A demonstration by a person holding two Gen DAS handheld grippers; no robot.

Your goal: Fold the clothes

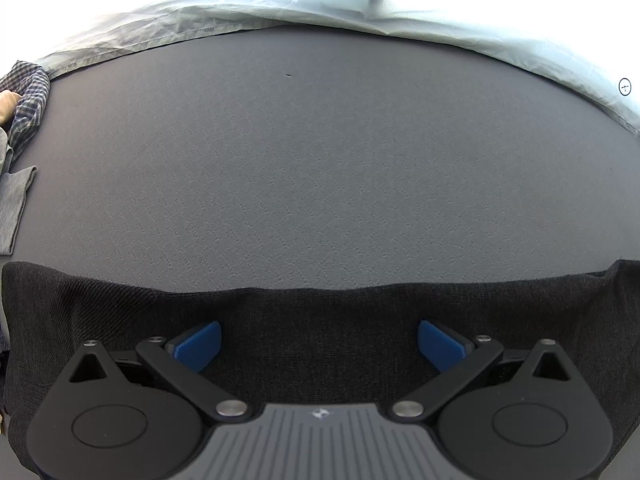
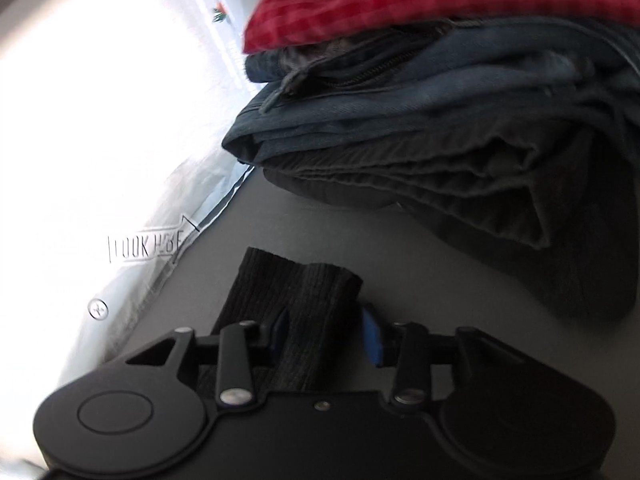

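A dark knit garment (image 1: 304, 316) lies flat across the near part of the grey table (image 1: 320, 168). My left gripper (image 1: 319, 344) hovers over it, its blue pads (image 1: 200, 344) wide apart and holding nothing. In the right wrist view my right gripper (image 2: 326, 334) is closed on a ribbed dark knit cuff (image 2: 296, 300) of the same kind of cloth, lifted a little above the table (image 2: 400, 248). The cuff sticks out past the fingertips.
A stack of folded clothes (image 2: 460, 128), dark trousers and blue jeans with a red checked shirt (image 2: 420, 0) on top, stands just beyond the right gripper. A pale sheet (image 1: 280, 16) borders the table's far edge. A checked shirt (image 1: 28, 96) and grey cloth (image 1: 16, 200) lie at far left.
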